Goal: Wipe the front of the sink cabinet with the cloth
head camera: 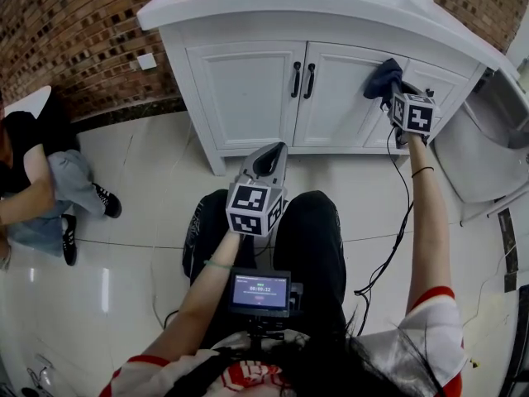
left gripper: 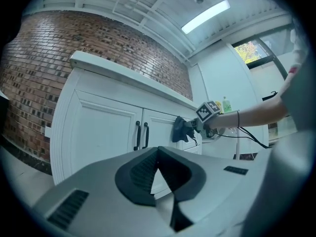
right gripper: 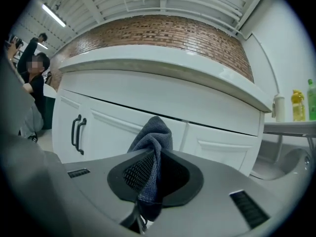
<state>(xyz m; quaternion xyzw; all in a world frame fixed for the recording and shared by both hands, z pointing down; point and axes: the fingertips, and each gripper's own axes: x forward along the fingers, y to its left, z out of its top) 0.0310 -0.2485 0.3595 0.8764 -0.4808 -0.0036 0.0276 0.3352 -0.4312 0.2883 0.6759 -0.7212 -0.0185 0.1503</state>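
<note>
A white sink cabinet (head camera: 248, 81) with two black door handles (head camera: 302, 79) stands against a brick wall. My right gripper (head camera: 395, 93) is shut on a dark blue-grey cloth (head camera: 383, 77), held up against the top of the cabinet's right door. In the right gripper view the cloth (right gripper: 152, 152) is pinched between the jaws and bunches upward in front of the right-hand door (right gripper: 224, 142). My left gripper (head camera: 269, 162) hangs low in front of the cabinet, above my lap, its jaws shut on nothing. The left gripper view shows the cabinet (left gripper: 98, 127) and the cloth (left gripper: 180, 130) far off.
A person in black (head camera: 33, 176) sits on the tiled floor at the left. A white basin or tub (head camera: 488, 143) stands to the right of the cabinet. A cable (head camera: 395, 230) hangs from my right gripper. Bottles (right gripper: 302, 100) stand on a ledge at right.
</note>
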